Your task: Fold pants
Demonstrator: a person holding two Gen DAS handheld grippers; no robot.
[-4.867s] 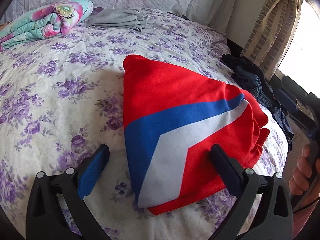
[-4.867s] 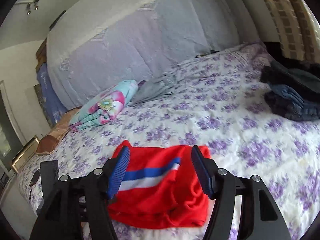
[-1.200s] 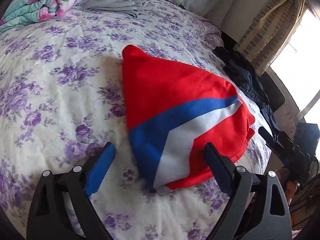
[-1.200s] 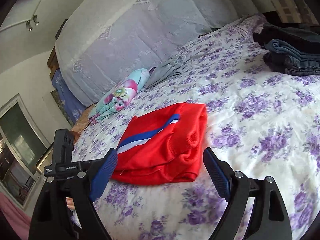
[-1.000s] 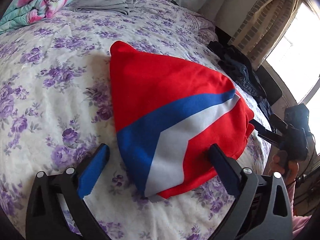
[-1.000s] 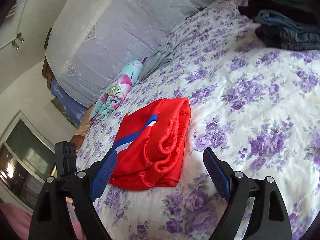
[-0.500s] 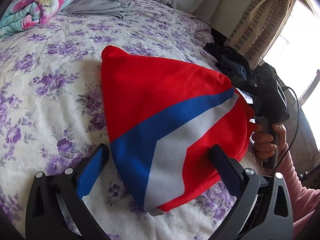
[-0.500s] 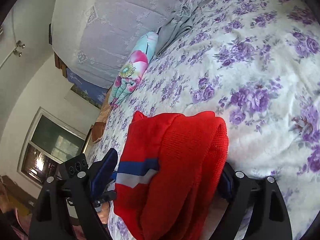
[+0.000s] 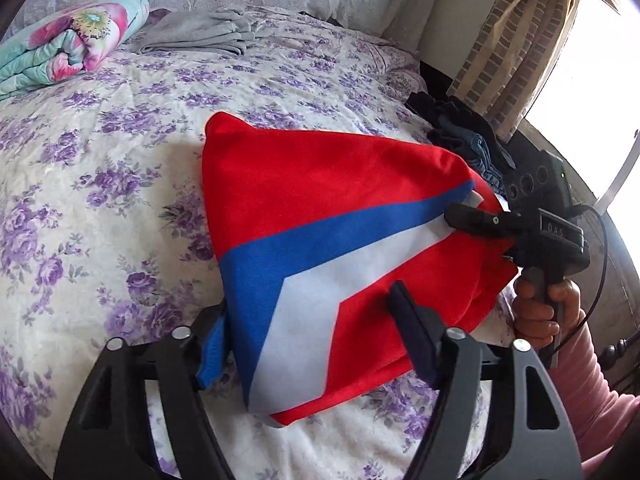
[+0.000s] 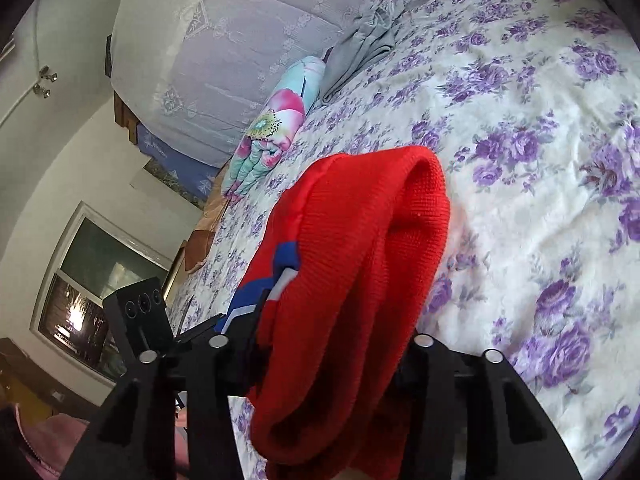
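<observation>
Closing on opposite edges of the folded red pants (image 9: 320, 216), both grippers now pinch cloth where half a second ago their jaws stood wide and clear of it. Seen from the left wrist, the left gripper (image 9: 316, 332) clamps the near edge at 6 o'clock, blue pad on one side and dark pad pressed into the red panel, while the right gripper (image 9: 476, 216) bites the thick folded end at 3 o'clock, held by a hand (image 9: 540, 312) in a pink sleeve. From the right wrist, the pants (image 10: 360, 280) bulge up between that gripper's narrowed fingers (image 10: 416, 364). The folding looks essentially done; this paired grip probably prepares a lift or carry of the bundle. It rests near the front corner of a bed (image 9: 100, 160) covered in a cream sheet with purple flowers. At 11 o'clock lies a rolled floral quilt (image 9: 72, 40), a grey garment (image 9: 200, 34) beside it, dark jeans (image 9: 464, 136) at 2 o'clock beneath a checked curtain (image 9: 516, 52), and a lace-draped headboard (image 10: 248, 32) behind
</observation>
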